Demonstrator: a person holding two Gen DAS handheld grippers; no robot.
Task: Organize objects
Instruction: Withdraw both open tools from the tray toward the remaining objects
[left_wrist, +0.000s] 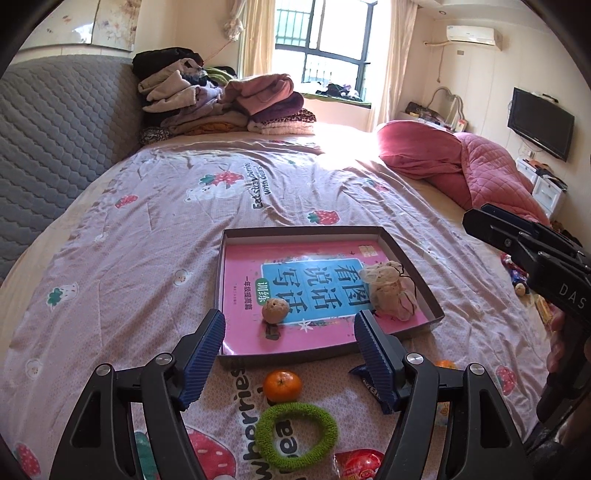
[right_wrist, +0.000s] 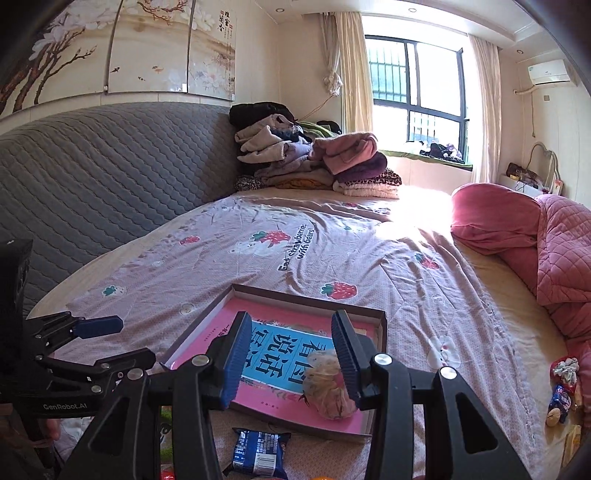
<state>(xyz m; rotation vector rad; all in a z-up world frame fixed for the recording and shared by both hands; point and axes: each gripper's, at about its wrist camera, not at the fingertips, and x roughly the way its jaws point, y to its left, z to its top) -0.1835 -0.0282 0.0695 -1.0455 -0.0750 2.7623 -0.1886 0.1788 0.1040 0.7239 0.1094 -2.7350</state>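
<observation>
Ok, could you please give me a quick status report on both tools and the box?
Both tools open, empty: left tool, right tool. Box holds book, walnut, mesh pouch. Orange, green ring outside. Nothing blocking.

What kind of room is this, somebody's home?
Most likely a bedroom in a home. A large bed with a strawberry-print cover fills the view, folded clothes are piled at its far end, and a small television hangs on the wall beside the window.
</observation>
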